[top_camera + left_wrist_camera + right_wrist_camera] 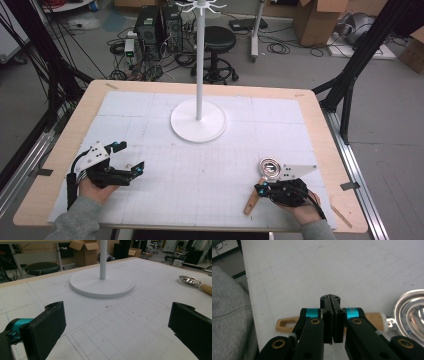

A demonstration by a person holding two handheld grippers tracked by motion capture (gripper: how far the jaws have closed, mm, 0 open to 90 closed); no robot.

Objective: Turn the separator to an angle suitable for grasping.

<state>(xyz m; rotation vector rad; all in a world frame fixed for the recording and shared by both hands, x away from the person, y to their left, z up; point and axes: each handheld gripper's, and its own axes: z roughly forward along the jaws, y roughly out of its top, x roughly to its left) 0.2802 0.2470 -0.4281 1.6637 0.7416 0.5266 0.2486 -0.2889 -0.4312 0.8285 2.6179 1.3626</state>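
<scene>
Right gripper [333,315] pinched shut above the wooden handle [287,324] of the metal strainer [270,167] lying near the table's front right, left gripper [129,157] spread wide, empty, over the white mat [150,125].

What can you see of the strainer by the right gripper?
The strainer has a shiny round metal bowl and a light wooden handle with a slot cut in its end; a white collar joins the two. It lies flat on the white mat near the front right, bowl away from the person, handle toward the table edge. The right gripper sits over the handle with fingers shut together, above it rather than around it; whether they touch it is unclear.
</scene>
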